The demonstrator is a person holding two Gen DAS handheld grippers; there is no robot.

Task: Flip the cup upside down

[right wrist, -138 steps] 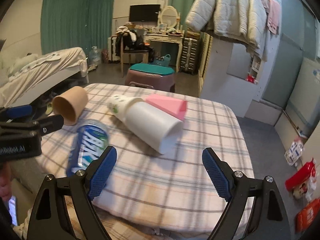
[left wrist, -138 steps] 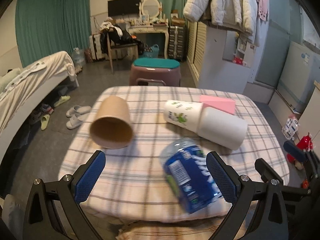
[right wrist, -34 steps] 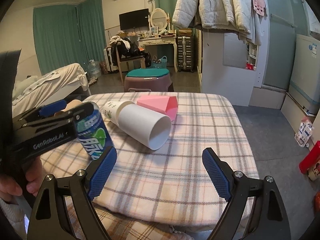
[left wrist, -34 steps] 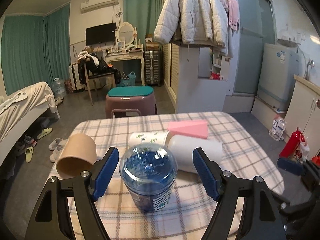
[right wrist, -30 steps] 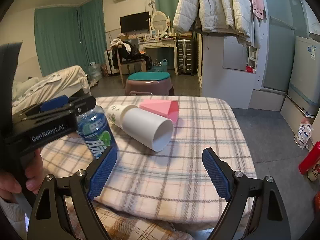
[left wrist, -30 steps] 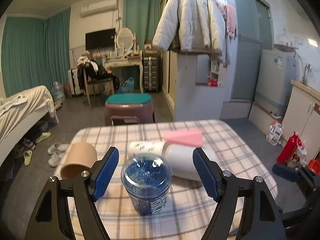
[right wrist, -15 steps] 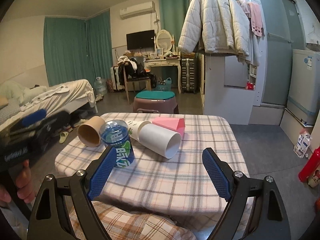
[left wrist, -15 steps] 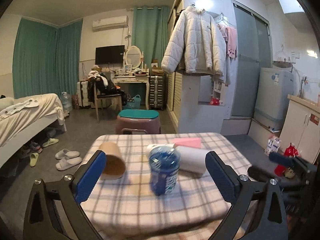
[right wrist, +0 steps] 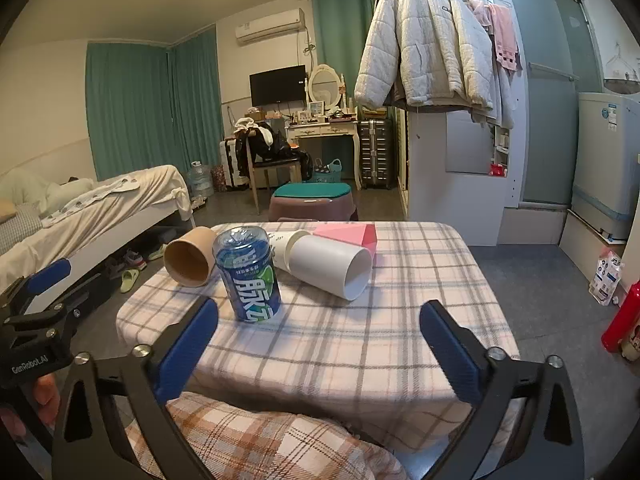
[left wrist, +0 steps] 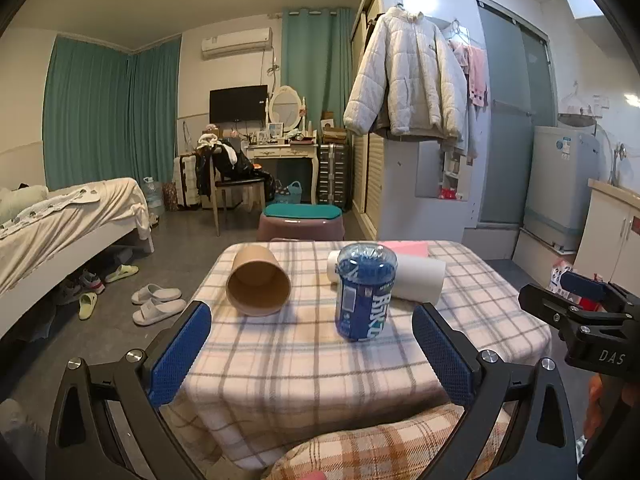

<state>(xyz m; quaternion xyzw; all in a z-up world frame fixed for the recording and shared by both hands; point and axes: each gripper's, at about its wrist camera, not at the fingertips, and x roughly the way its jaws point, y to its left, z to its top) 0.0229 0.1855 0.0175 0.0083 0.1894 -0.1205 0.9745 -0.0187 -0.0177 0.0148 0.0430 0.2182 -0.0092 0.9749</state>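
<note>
A blue plastic cup (left wrist: pixel 365 292) (right wrist: pixel 248 274) stands upside down on the checked tablecloth (left wrist: pixel 304 344), its clear base facing up. My left gripper (left wrist: pixel 312 350) is open and pulled back near the table's front edge, apart from the cup. My right gripper (right wrist: pixel 318 344) is also open and empty, held back over the front edge. A brown paper cup (left wrist: pixel 258 282) (right wrist: pixel 191 256) lies on its side to the left of the blue cup. A white cup (left wrist: pixel 416 278) (right wrist: pixel 330 266) lies on its side behind it, stacked with another white cup.
A pink box (right wrist: pixel 348 235) sits at the table's far side. A purple stool with a teal seat (left wrist: pixel 301 221) stands beyond the table. A bed (left wrist: pixel 60 220) is at the left, slippers (left wrist: pixel 156 304) on the floor, a plaid cushion (right wrist: pixel 260 440) at the near edge.
The left gripper has let go of the blue cup, which now stands upside down, and has opened wide. Both grippers have drawn back from the table.
</note>
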